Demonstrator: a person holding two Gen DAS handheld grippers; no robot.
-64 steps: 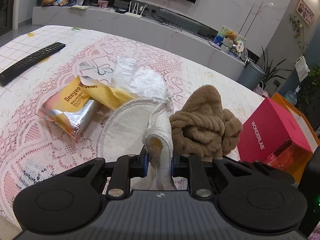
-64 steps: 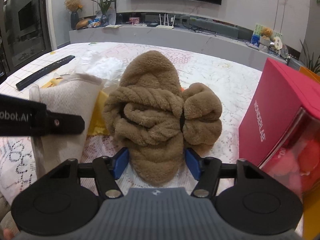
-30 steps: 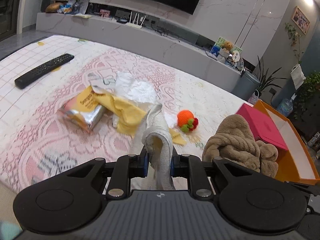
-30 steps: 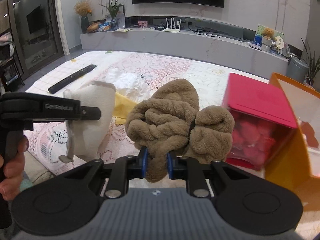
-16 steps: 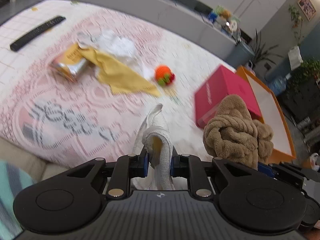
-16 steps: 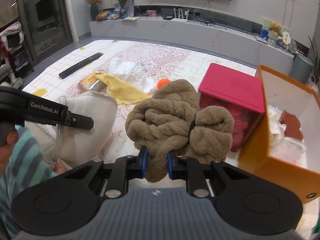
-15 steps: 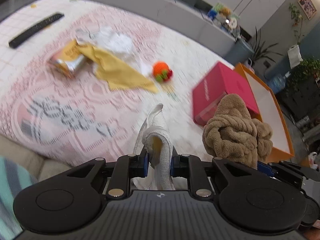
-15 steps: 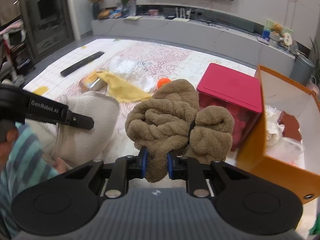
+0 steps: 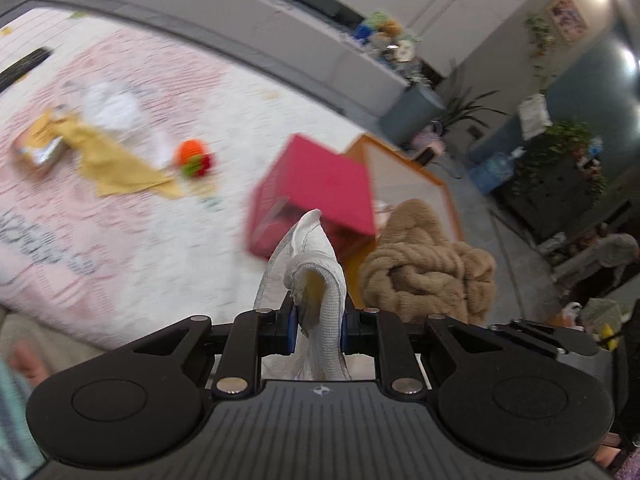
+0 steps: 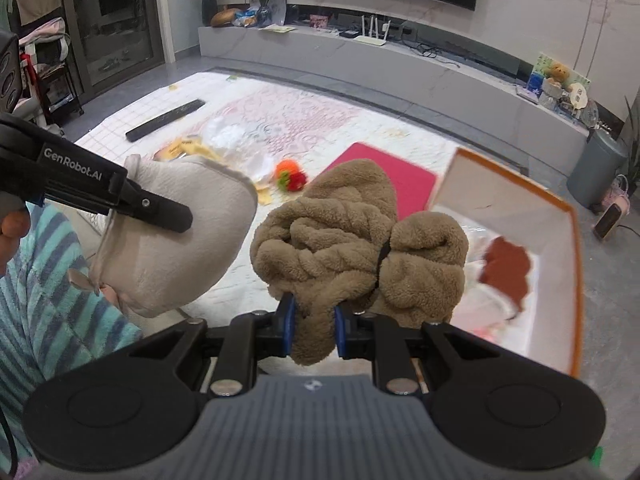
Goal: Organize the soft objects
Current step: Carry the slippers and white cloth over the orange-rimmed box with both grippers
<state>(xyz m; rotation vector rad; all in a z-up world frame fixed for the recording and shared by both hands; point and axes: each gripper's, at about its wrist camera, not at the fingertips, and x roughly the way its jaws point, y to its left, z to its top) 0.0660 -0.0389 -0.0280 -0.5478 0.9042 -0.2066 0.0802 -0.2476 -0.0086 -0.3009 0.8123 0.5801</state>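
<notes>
Both slippers lifted, orange box's [image 10: 556, 200] contents, perhaps cloth, right view only

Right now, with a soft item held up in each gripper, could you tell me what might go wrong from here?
1. The right gripper pinches only a lower flap of the brown plush slipper; its bulk sits outside the jaws and might slip free.
2. The left gripper grips the white slipper by its edge, so it could swing or drop.
3. The orange box already holds items, and the two slippers hang close together, so they may collide.
</notes>
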